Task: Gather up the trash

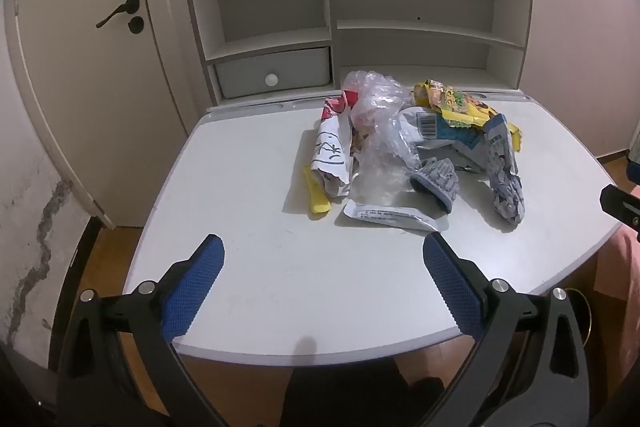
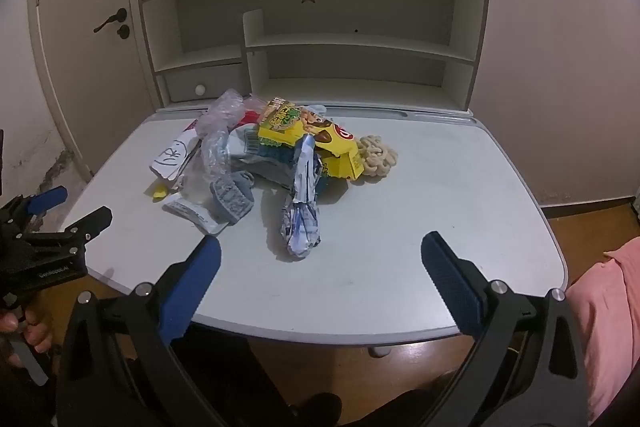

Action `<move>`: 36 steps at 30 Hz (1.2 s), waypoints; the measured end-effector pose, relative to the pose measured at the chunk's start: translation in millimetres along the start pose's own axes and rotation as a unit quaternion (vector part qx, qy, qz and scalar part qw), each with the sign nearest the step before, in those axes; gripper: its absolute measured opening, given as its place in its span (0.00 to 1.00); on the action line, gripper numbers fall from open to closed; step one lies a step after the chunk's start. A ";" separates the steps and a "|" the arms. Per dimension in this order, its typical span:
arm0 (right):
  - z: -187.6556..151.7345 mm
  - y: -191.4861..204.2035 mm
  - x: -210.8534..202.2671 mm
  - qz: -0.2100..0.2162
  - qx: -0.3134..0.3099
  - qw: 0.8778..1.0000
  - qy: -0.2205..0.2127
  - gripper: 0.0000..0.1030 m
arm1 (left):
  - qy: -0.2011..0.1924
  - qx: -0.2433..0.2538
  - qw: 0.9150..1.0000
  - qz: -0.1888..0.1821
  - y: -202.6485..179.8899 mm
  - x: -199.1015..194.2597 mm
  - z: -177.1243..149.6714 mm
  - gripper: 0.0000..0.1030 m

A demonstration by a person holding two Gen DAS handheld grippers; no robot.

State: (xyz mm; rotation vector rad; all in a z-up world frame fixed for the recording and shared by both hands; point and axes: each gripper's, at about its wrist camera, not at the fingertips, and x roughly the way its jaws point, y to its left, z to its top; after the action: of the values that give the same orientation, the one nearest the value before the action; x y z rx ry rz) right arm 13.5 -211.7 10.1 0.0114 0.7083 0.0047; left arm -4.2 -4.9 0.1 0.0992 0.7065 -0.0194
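A heap of trash lies on the white desk (image 1: 260, 267) (image 2: 440, 211): clear crumpled plastic (image 1: 380, 119) (image 2: 222, 115), a yellow snack box (image 1: 456, 107) (image 2: 304, 133), a crumpled blue-white wrapper (image 1: 506, 183) (image 2: 302, 223), a white drawn-on paper (image 1: 332, 155) (image 2: 172, 157), a grey knitted piece (image 1: 436, 183) (image 2: 234, 201), a flat white sachet (image 1: 390, 217) (image 2: 192, 213) and a yellow scrap (image 1: 318, 193). My left gripper (image 1: 324, 253) is open and empty, hovering near the sachet. My right gripper (image 2: 320, 255) is open and empty, near the crumpled wrapper.
A white hutch with shelves (image 1: 400, 27) (image 2: 352, 39) and a small drawer (image 1: 272, 73) stands at the desk's back. A beige woven item (image 2: 376, 157) lies right of the box. A door (image 1: 80, 67) is at left. The floor is wood (image 2: 600, 223).
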 end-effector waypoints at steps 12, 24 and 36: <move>0.6 2.2 -1.4 0.000 -0.003 1.000 -0.001 0.94 | 0.002 0.000 1.000 -0.002 -0.9 0.8 -0.3 0.94; 0.7 4.8 -3.6 0.002 -0.006 1.000 0.000 0.94 | 0.002 0.001 1.000 -0.002 -2.2 1.3 -0.6 0.94; 1.1 4.7 -3.9 0.003 -0.005 1.000 0.000 0.94 | 0.003 0.000 1.000 -0.003 -3.0 0.6 -1.7 0.94</move>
State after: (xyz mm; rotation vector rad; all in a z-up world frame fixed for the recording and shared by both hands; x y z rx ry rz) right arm 11.2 -207.1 13.6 0.0038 0.7089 0.0139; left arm -5.0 -7.7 -1.8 0.0974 0.7136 -0.0257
